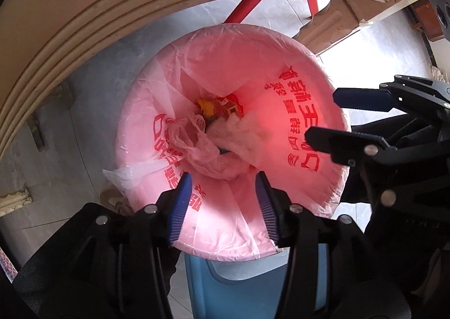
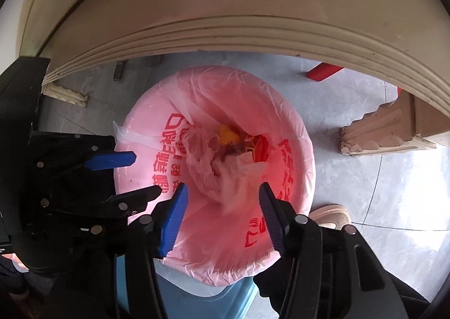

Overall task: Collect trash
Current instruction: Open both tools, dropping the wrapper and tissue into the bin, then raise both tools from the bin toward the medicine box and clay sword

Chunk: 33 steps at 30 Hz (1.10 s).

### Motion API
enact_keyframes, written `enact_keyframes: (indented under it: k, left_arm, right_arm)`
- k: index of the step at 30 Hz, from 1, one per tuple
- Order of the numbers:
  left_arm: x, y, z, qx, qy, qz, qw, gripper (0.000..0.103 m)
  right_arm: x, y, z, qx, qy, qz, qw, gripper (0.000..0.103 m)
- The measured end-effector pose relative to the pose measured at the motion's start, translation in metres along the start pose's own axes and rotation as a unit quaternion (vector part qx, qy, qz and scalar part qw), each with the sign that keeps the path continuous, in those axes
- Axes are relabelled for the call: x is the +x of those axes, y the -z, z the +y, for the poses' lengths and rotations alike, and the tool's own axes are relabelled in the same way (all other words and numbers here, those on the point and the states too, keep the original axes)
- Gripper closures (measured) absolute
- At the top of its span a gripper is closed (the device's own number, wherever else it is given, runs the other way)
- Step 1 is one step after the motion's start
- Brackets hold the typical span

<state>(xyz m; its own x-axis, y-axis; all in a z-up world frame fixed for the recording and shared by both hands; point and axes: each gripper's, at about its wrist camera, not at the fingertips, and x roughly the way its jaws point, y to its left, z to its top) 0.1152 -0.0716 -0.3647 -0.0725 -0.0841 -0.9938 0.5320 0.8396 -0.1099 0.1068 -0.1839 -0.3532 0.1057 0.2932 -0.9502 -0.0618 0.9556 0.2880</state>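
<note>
The left tool (image 1: 223,203) and right tool (image 2: 222,217) both stand part open and empty above the pink bag (image 1: 281,93). Its thin plastic could tear, or slip off the blue bin (image 1: 225,285), if pinched carelessly.

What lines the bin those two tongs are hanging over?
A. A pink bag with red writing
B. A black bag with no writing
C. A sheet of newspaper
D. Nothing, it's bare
A: a pink bag printed with red characters is stretched over the rim of the blue bin, with crumpled trash inside.
</note>
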Motion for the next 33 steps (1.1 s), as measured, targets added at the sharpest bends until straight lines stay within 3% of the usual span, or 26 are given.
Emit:
enact_keyframes:
  k: [13, 15, 23, 27, 33]
  left_arm:
    - [-0.009, 0.007, -0.005, 0.012, -0.008, -0.006, 0.9999, 0.054]
    - [-0.011, 0.010, -0.006, 0.016, -0.012, -0.006, 0.9998, 0.050]
    - [-0.035, 0.028, -0.013, 0.034, -0.019, -0.017, 0.9991, 0.048]
    - [-0.066, 0.043, -0.019, 0.049, -0.021, -0.034, 0.9980, 0.048]
    - [-0.155, 0.061, -0.021, 0.097, -0.049, -0.080, 0.9909, 0.047]
  right_arm:
    - [-0.005, 0.003, 0.002, -0.002, 0.004, 0.000, 1.000, 0.051]
    - [-0.006, 0.004, 0.004, -0.003, 0.006, -0.001, 1.000, 0.051]
    - [-0.030, 0.017, 0.017, -0.020, 0.010, -0.011, 1.000, 0.051]
    - [-0.062, 0.024, 0.031, -0.036, -0.003, -0.029, 0.999, 0.051]
    - [-0.136, 0.028, 0.055, -0.085, -0.001, -0.068, 0.994, 0.051]
